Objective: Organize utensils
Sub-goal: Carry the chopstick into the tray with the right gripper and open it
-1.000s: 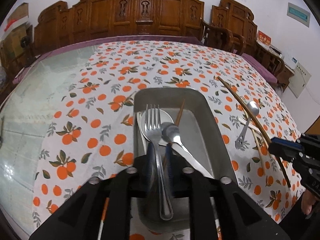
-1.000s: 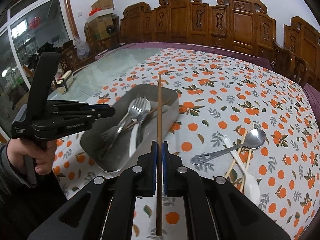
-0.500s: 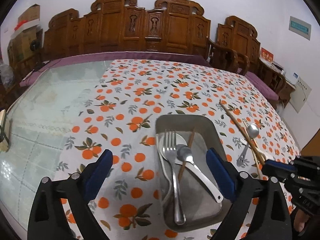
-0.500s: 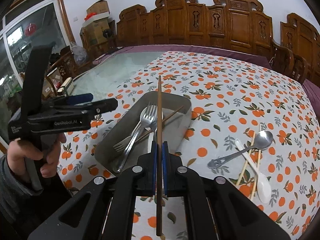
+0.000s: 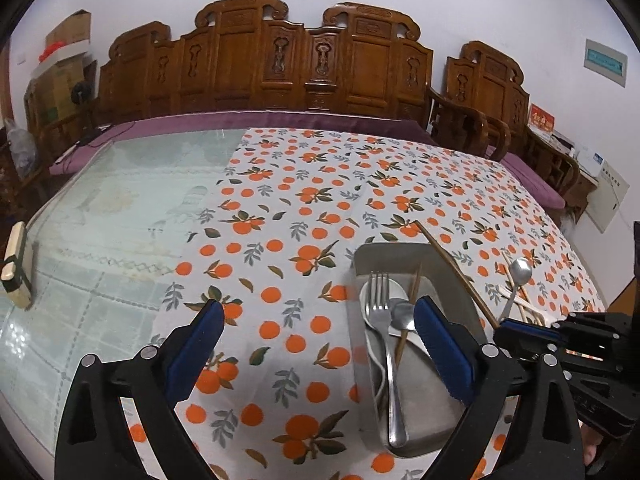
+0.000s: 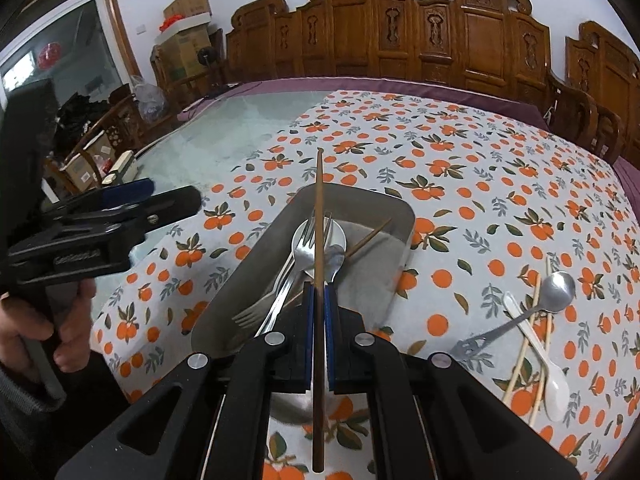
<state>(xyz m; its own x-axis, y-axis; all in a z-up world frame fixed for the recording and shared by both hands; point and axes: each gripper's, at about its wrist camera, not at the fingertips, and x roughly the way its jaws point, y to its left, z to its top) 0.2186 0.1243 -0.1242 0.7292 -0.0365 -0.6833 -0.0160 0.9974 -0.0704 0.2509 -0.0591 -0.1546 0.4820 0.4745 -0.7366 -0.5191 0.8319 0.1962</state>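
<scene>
- Since a second ago, the left gripper point(image 5: 316, 344) has let go of the steel fork point(image 5: 386, 344), drawn back and spread wide, empty.
- Nearest, the right gripper point(image 6: 317, 304) stands closed on a dark brown wooden chopstick point(image 6: 318, 240), held just above the rectangular grey metal tray point(image 6: 400, 216).
- Its long axis runs straight ahead along the fingers, tip pointing over the tray's far rim.
- Best lowered flat, lengthwise beside the fork, before release.
- Farther right, a steel spoon point(image 6: 556, 292), pale chopsticks point(image 6: 532, 332) and a white plastic spoon point(image 6: 554, 388) wait on the orange-print tablecloth point(image 6: 480, 152).
</scene>
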